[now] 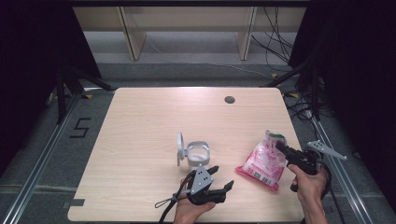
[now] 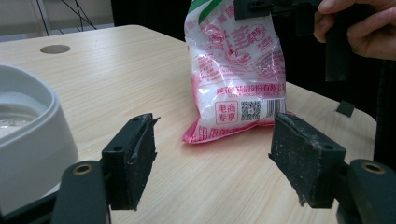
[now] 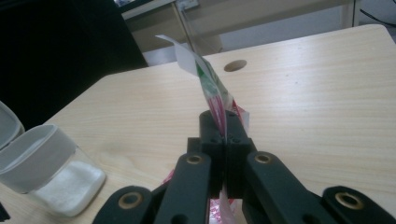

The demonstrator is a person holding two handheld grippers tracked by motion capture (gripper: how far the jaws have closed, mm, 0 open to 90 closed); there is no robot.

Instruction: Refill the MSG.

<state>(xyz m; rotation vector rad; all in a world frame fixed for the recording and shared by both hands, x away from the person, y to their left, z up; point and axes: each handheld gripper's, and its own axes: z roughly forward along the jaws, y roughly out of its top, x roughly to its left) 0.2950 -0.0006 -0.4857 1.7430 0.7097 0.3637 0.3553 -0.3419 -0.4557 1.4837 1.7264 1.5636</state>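
The pale wooden desk [image 1: 154, 121] carries everything, with a round cable hole [image 1: 229, 99] toward its twelve o'clock edge. The largest item on it is a pink-and-white plastic bag of white granules [image 1: 261, 163], probably sugar or salt, lying at about four o'clock from the desk's middle; its base rests on the wood while its green-trimmed top is pulled up, likely so the contents settle away from the seal before opening or pouring. The right hand-held gripper [image 1: 281, 146], at the bag's three o'clock side, is clenched on that top edge: in the right gripper view its black jaws meet with the film [image 3: 212, 95] pinched between them. At about nine o'clock from the bag stands a small clear jar [image 1: 197, 155] with a white collar, its hinged lid [image 1: 179, 149] flipped upright, seemingly ready to be filled; white granules already sit in its bottom. The left hand-held gripper [image 1: 222, 177], near the six o'clock edge just below the jar, hangs released, jaws wide apart and aimed at the bag, apparently waiting to steady it.
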